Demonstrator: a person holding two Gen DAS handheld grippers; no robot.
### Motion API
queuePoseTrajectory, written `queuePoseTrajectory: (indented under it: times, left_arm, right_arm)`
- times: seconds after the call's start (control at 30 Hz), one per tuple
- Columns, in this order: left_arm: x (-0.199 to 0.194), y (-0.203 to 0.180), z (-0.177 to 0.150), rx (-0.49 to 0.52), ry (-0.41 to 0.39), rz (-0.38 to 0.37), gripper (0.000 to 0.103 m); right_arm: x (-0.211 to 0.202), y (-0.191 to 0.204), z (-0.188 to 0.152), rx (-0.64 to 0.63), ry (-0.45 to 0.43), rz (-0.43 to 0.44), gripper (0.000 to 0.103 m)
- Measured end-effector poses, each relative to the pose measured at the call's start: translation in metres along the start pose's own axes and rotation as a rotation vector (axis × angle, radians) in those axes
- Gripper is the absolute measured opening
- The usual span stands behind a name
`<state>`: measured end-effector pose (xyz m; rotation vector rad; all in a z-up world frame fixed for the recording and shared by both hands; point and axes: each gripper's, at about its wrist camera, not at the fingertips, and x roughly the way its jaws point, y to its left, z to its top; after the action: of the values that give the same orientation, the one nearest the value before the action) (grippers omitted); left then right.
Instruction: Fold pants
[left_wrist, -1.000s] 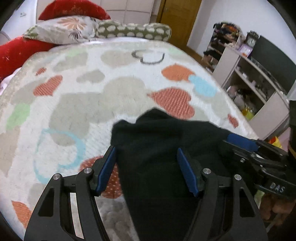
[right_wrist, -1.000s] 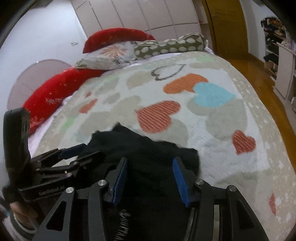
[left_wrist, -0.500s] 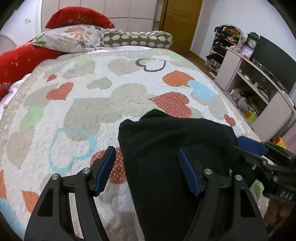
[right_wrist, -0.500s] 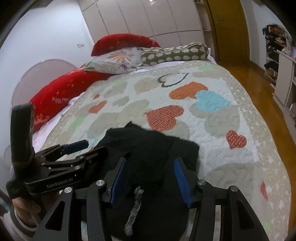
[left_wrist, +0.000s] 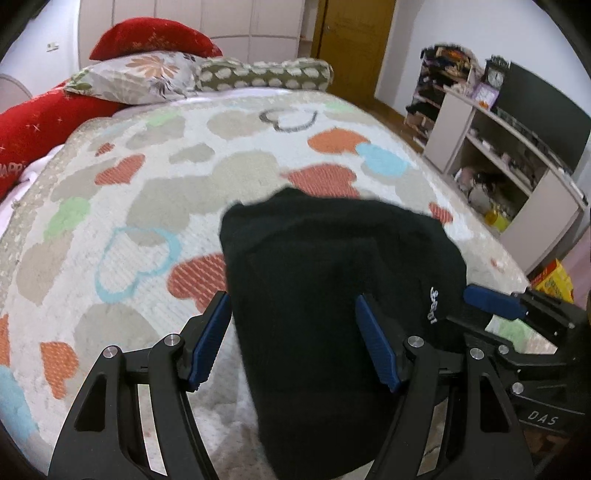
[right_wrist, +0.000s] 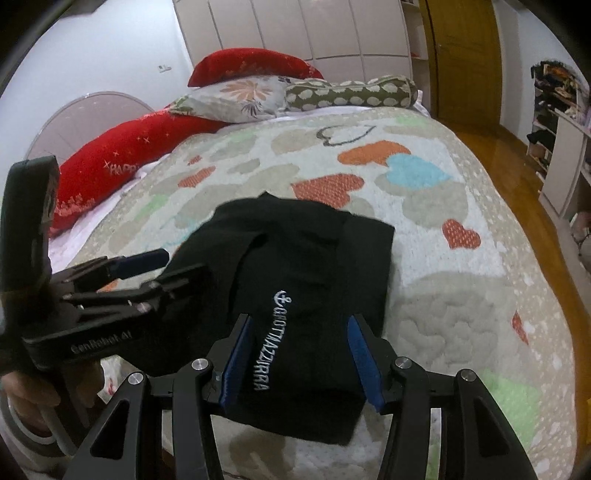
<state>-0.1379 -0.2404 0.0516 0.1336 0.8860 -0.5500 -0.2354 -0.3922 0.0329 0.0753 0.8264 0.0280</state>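
Black pants lie folded into a compact stack on the heart-patterned quilt, near the bed's front edge. White lettering shows on the top layer of the pants. My left gripper hovers over the stack's left half, jaws wide apart and open, with the cloth lying below them. My right gripper stands open over the right half, its blue pads on either side of the lettering without pinching the cloth. Each view shows the other gripper's blue finger at the side of the pants.
Red cushions, a floral pillow and a spotted bolster line the head of the bed. A shelf unit with a dark screen stands to the right, beside wooden floor. A hand holds the left gripper's handle.
Both grippers have drawn back toward the bed's front edge while the pants stayed put. More of the stack and its white lettering now show.
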Motion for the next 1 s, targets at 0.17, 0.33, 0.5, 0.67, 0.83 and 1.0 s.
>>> queuePoseTrajectory:
  times: [0.17, 0.33, 0.5, 0.67, 0.83, 1.0]
  left_arm:
    - [0.003, -0.006, -0.005, 0.014, -0.012, 0.022, 0.070]
    - [-0.002, 0.003, -0.002, -0.008, 0.008, -0.024, 0.070]
    - [-0.016, 0.037, 0.004, -0.118, 0.004, -0.136, 0.073]
    - [0.005, 0.062, 0.003, -0.240, 0.086, -0.241, 0.078]
    - [0.033, 0.054, 0.000, -0.292, 0.145, -0.351, 0.086]
    - [0.031, 0.035, 0.006, -0.189, 0.096, -0.345, 0.056]
  right_arm:
    - [0.008, -0.007, -0.008, 0.000, 0.024, -0.050, 0.053]
    - [-0.002, -0.026, -0.008, 0.095, 0.013, 0.023, 0.054]
    - [-0.002, -0.050, 0.002, 0.175, -0.019, 0.093, 0.076]
    - [0.031, -0.066, 0.011, 0.269, 0.021, 0.197, 0.077]
    - [0.051, -0.057, 0.015, 0.259, -0.018, 0.294, 0.069]
    - [0.051, -0.049, 0.018, 0.286, -0.049, 0.315, 0.039]
